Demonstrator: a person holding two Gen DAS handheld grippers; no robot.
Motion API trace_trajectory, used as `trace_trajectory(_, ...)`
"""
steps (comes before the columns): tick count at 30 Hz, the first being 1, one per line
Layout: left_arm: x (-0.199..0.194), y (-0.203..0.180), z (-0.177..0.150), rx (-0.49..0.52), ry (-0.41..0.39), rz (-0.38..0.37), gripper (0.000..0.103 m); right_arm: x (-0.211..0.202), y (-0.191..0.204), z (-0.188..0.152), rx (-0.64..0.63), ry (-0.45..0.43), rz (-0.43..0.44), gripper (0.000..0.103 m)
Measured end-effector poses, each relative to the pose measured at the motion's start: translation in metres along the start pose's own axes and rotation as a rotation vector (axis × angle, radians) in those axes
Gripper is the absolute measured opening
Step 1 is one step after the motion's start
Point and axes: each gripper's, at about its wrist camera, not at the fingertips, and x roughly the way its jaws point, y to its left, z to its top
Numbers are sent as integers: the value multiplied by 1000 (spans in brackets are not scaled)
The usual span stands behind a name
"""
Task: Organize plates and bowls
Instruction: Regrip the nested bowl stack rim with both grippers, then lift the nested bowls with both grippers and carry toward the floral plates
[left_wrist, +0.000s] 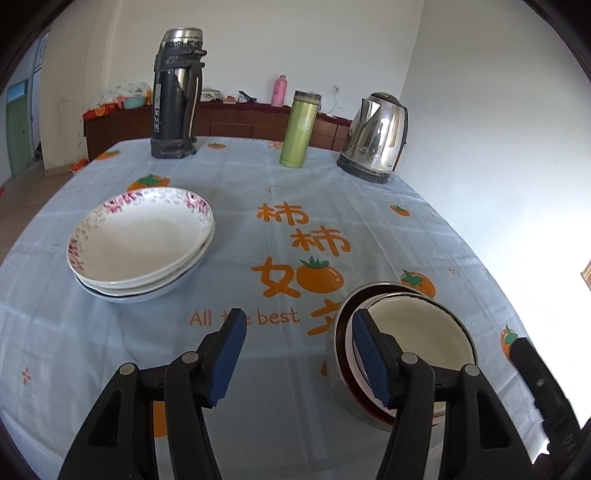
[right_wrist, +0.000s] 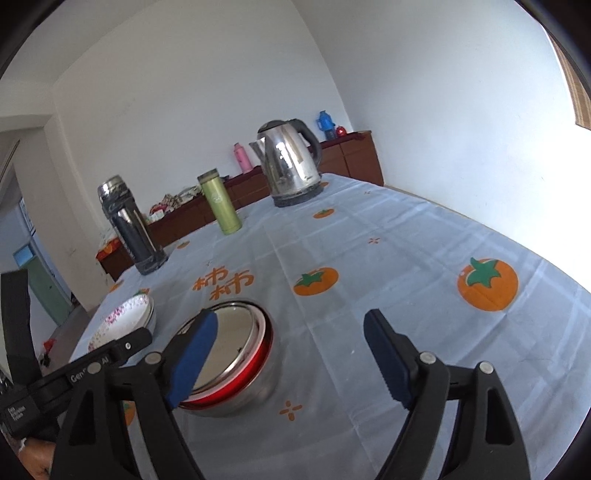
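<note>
A stack of white plates with pink flowers on the rim (left_wrist: 140, 240) sits on the left of the tablecloth, also visible small in the right wrist view (right_wrist: 125, 321). A nest of bowls (left_wrist: 413, 332), steel outside with a red one and a white one inside, stands to the right of it. My left gripper (left_wrist: 299, 356) is open over bare cloth, and its right finger (left_wrist: 369, 354) overlaps the bowls' left rim. My right gripper (right_wrist: 291, 360) is open. The bowls (right_wrist: 236, 354) lie just behind its left finger (right_wrist: 194, 358), and neither pad presses on them.
A black thermos (left_wrist: 177, 92), a green flask (left_wrist: 299, 129) and a steel kettle (left_wrist: 376, 136) stand along the table's far edge. A white wall runs close on the right. A dark wooden cabinet (left_wrist: 229, 122) lies behind the table.
</note>
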Motion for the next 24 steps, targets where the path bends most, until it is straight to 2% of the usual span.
trace_trajectory(1, 2, -1, 0, -1, 4, -8, 62, 3, 0, -1, -4, 13, 10, 74)
trace_trajectory(5, 2, -6, -2, 18, -4, -34, 62, 19, -5, -6, 34, 83, 68, 66)
trace_trajectory(7, 4, -9, -2, 31, -6, -44, 62, 23, -8, -8, 52, 102, 92, 59)
trace_trajectory(16, 28, -18, -8, 40, 55, -47, 62, 35, -3, -13, 61, 123, 115, 58)
trace_trajectory(21, 39, -23, -9, 55, 79, -33, 62, 45, -2, -15, 88, 149, 142, 50)
trace_trajectory(24, 43, -22, -10, 53, 89, -29, 62, 48, -2, -17, 102, 155, 150, 48)
